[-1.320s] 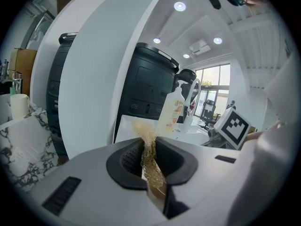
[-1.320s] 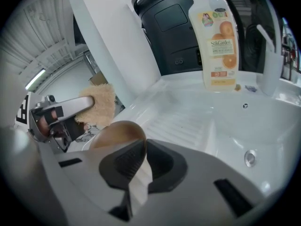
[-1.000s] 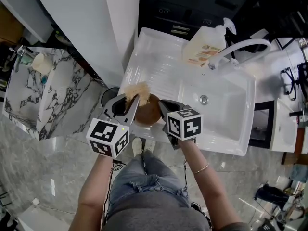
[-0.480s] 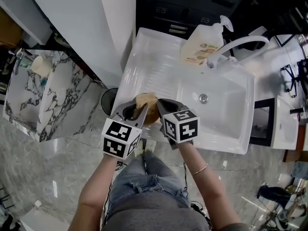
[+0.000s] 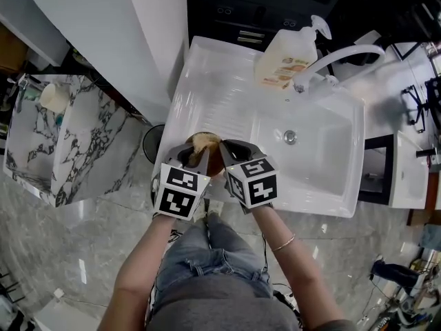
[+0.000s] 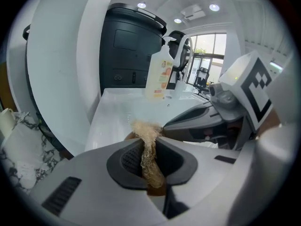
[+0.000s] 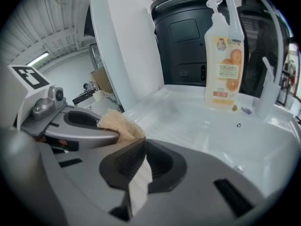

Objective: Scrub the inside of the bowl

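A brown bowl (image 5: 216,161) hangs over the sink's front left edge, mostly hidden between the two grippers. My right gripper (image 5: 224,150) is shut on its rim, which shows as a thin pale edge (image 7: 138,185) pinched between the jaws (image 7: 141,147). My left gripper (image 5: 196,154) is shut on a tan fibrous scrubber (image 5: 204,141), whose tuft (image 6: 149,152) sticks out past the jaws (image 6: 149,142) into the bowl. From the right gripper view the scrubber (image 7: 120,124) sits just left of the jaws, under the left gripper's finger (image 7: 77,127).
White sink unit with a ribbed drainboard (image 5: 219,95) and basin (image 5: 313,154). An orange soap pump bottle (image 5: 284,59) and white tap (image 5: 339,61) stand at the back. A black bin (image 5: 152,142) and a marble counter (image 5: 65,136) lie to the left.
The left gripper has moved right, closer to the right gripper. The scrubber has gone from above the bowl's left rim down into the bowl, and less of the bowl shows.
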Available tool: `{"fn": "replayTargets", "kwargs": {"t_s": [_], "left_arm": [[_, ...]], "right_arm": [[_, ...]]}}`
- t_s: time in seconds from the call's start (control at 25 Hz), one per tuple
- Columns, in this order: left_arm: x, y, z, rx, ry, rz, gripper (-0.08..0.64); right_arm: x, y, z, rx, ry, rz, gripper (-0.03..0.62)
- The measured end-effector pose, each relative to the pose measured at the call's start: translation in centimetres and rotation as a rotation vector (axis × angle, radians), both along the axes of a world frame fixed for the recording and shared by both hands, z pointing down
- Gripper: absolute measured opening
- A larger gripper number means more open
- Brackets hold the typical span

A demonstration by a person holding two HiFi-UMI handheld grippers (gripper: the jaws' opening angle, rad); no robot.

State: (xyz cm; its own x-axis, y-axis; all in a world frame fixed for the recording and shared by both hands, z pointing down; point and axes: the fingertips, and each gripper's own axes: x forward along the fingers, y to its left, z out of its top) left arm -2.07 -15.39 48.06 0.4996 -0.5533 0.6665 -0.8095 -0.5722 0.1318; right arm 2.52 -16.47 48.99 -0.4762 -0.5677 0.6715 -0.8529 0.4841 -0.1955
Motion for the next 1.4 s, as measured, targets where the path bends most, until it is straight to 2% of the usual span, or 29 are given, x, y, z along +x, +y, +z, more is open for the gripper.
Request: {"fn": "replayTargets", "kwargs": {"t_s": [0.32, 0.6, 0.8, 0.88, 0.96, 1.08, 1.16, 1.4], "left_arm": [[-0.7, -0.6, 0.0, 0.041, -0.1, 0.014, 0.048], [-2.8, -0.8, -0.6, 0.064, -0.13, -0.032, 0.048], [-4.3, -0.8, -2.0, 0.11, -0.14, -0.082, 0.048], [-4.3, -0.7, -3.0, 0.119, -0.114, -0.09, 0.048], [-3.6, -0.3, -3.8, 0.098, -0.05, -0.089, 0.048], [-2.3, 0.4, -4.0, 0.023, 0.078, -0.093, 0.048], [-1.6, 0.8, -3.7, -0.025, 0.129, -0.095, 0.048], [-0.5, 1.4, -1.9, -0.106, 0.134, -0.087, 0.047]], "right_arm": [[-0.1, 0.0, 0.3, 0.018, 0.07, -0.03, 0.023], [0.0, 0.0, 0.3, 0.019, 0.085, -0.035, 0.023], [-0.1, 0.0, 0.3, 0.022, 0.094, -0.041, 0.023], [-0.2, 0.0, 0.2, 0.028, 0.097, -0.043, 0.023], [-0.2, 0.0, 0.0, 0.036, 0.1, -0.046, 0.023], [-0.4, 0.0, -0.1, 0.047, 0.101, -0.05, 0.023], [-0.5, 0.0, -0.2, 0.052, 0.101, -0.052, 0.023], [-0.5, -0.1, -0.5, 0.064, 0.106, -0.053, 0.023]]}}
